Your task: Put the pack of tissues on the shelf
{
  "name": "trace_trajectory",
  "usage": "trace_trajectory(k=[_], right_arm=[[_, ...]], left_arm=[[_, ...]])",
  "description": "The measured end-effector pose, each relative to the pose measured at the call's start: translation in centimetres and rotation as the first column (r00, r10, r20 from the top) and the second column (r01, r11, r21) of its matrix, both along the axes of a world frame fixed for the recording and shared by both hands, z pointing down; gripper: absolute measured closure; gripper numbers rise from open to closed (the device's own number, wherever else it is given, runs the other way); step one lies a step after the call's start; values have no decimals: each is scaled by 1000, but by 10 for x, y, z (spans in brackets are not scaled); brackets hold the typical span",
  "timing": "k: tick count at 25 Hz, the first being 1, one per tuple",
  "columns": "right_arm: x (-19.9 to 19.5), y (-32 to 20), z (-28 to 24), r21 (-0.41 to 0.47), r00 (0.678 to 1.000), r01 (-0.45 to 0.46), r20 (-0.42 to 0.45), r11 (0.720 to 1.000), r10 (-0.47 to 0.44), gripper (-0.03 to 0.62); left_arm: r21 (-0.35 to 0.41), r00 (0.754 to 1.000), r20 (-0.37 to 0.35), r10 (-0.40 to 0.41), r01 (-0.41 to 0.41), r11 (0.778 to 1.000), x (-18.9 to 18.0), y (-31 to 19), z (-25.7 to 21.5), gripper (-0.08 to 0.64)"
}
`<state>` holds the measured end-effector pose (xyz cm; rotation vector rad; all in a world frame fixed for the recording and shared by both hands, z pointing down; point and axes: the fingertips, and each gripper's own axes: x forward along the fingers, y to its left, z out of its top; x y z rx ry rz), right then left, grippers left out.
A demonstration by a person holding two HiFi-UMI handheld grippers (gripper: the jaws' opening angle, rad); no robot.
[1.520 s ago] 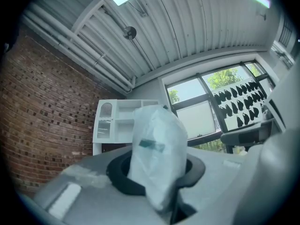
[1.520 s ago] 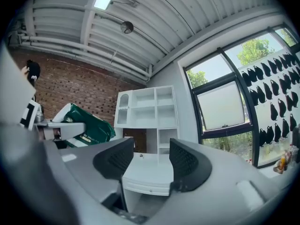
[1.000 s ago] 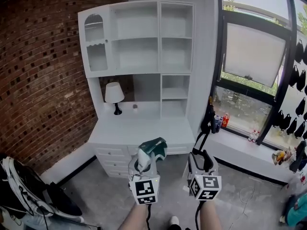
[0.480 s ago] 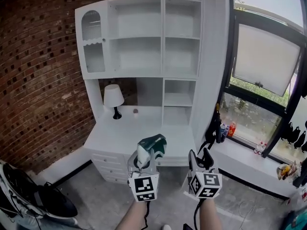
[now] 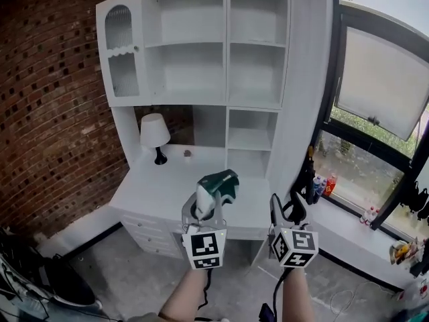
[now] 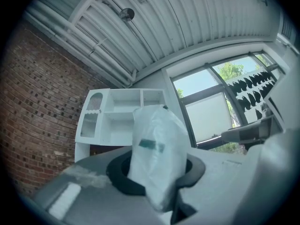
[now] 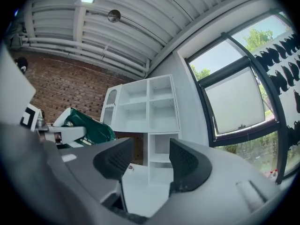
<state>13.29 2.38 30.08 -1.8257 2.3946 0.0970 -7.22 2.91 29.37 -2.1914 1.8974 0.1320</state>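
Forearms: two, at the lower edge of the head view, one behind each gripper.

Left gripper [image 5: 213, 205]: jaws partly closed and clamped on the tissues [image 5: 218, 184], a green and white pack. The pack stands up out of the jaws, above the front of the desk [image 5: 157, 190] and not on any shelf.

Right gripper [image 7: 149, 161]: just beside the left one, at about the same height. Jaws stand wide apart with nothing between them.

Desk: white, with drawers under its front edge.

Lamp [image 5: 153, 135]: white shade, dark foot, at the back left of the desk top. A small object [image 5: 188, 154] sits near it, too small to identify.

Shelf [image 5: 214, 45]: white unit above the desk, with open compartments and an arched door at upper left.

Brick wall [image 5: 47, 113]: left of the unit.

Window [image 5: 382, 99]: right of the unit, dark frame, with bottles [image 5: 322, 185] on the sill.
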Motion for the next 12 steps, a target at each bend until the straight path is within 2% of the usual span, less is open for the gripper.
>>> trace_trajectory(k=[7,12], right_arm=[[8,-43,36,-79,1000,11,22,997,-10,362],[-1,-79,64,-128,1000,-6,-8,992,5,362]], left_arm=[[-84,999,3,-39,39,996,-10,-44,35,449],[-117,999,1,-33,33,993,-19,-80,54,449]])
